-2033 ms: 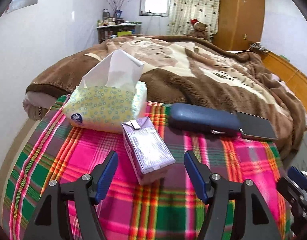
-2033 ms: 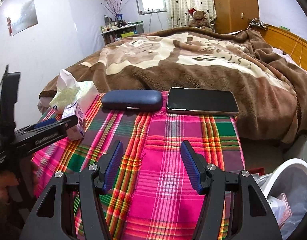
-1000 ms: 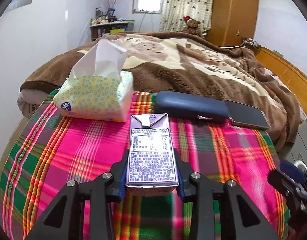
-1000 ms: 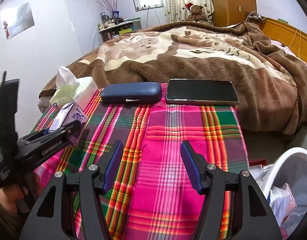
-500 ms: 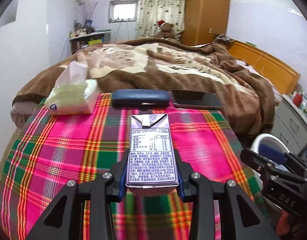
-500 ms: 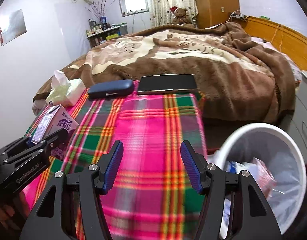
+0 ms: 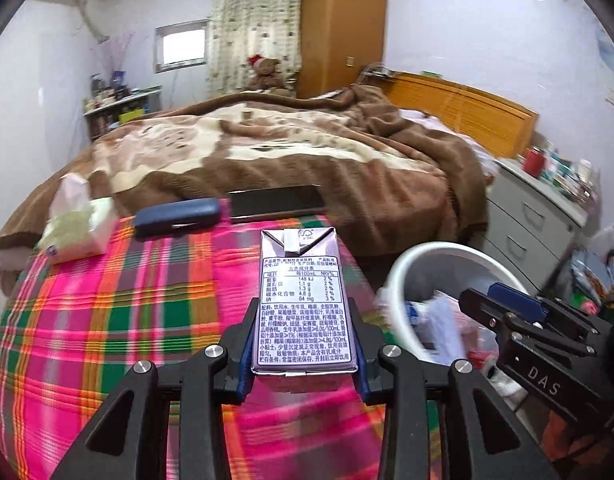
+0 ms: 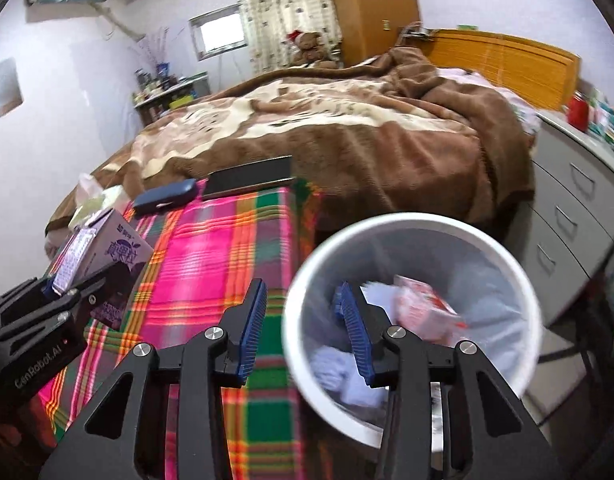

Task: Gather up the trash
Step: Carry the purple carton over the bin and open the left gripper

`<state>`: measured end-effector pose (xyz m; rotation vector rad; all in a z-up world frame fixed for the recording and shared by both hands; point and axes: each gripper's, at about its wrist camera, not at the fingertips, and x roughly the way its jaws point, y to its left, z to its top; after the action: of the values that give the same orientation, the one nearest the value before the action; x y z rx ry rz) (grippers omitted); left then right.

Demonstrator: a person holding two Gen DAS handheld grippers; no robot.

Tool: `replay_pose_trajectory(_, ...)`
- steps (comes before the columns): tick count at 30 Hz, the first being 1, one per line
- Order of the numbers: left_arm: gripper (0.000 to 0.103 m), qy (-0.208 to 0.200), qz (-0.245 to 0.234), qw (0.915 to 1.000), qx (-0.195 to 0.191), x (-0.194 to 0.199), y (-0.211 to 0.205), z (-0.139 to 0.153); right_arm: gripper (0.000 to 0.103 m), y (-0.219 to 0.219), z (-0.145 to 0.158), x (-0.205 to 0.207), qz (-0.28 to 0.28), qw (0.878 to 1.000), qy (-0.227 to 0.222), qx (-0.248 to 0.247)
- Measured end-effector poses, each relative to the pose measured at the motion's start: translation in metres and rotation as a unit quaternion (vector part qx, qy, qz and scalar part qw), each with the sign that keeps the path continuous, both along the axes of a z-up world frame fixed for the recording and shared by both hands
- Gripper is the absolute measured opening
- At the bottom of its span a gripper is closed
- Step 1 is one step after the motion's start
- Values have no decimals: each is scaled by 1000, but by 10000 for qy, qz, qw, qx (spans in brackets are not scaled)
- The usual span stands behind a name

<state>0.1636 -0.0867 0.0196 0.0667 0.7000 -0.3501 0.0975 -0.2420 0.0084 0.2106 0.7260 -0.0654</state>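
My left gripper (image 7: 303, 344) is shut on a purple drink carton (image 7: 305, 300) and holds it above the plaid cloth (image 7: 107, 320), label side up. The carton also shows at the left of the right wrist view (image 8: 103, 264), held in the left gripper (image 8: 73, 286). A white trash bin (image 8: 503, 264) with paper and wrappers inside stands right of the plaid surface; in the left wrist view the bin (image 7: 435, 252) is to the right of the carton. My right gripper (image 8: 303, 328) is open and empty, its jaws straddling the bin's near-left rim.
A tissue pack (image 7: 77, 228), a blue glasses case (image 7: 177, 216) and a dark phone (image 7: 277, 202) lie at the cloth's far edge against the brown bed blanket (image 7: 307, 152). A grey drawer cabinet (image 8: 579, 216) stands right of the bin.
My left gripper has lifted the carton and swung right toward the bin. My right gripper has also moved right, so the bin now fills more of its view.
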Motion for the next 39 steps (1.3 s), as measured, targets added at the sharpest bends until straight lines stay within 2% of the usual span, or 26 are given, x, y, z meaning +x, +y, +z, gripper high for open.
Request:
replay_pose_trajectory(5,38,141,-412,9990,-93,-9,-39,-3,41,-29,-1,-13,-347,9994,9,-7)
replay_pose_trajectory(12,38,179,-894,9958,-18,-16,-89,-6,41,-59,-6,-24,-684,9976,64,8)
replay_pose_trajectory(24,38,534,-1346,9895,28,-3,-143,-32,41,-87,-17,-32,-956,9952,219,28)
replay_pose_trajectory(27,39,651,-1341,9888,-83,4,-147,-37,41,-94,-18,-34,-1010,9946,243,75)
replay_pose_trajectory(29,47,614,-1409,9881,-89,4,-151,-38,41,-95,-18,-34,-1026,9944,243,90)
replay_pose_trajectory(30,56,561,-1449,9878,-112,4,-151,-38,41,-95,-18,-35,-1030,9944,239,92)
replay_pose_trajectory(31,60,544,-1463,9877,-113,4,-152,-38,41,-95,-18,-35,-1033,9943,232,95)
replay_pose_trajectory(35,60,638,-1470,9870,-150,5,-151,-38,41,-97,-18,-36,-1017,9945,218,103)
replay_pose_trajectory(39,60,562,-1402,9885,-56,-2,-147,-35,41,-95,-18,-38,-976,9949,216,99)
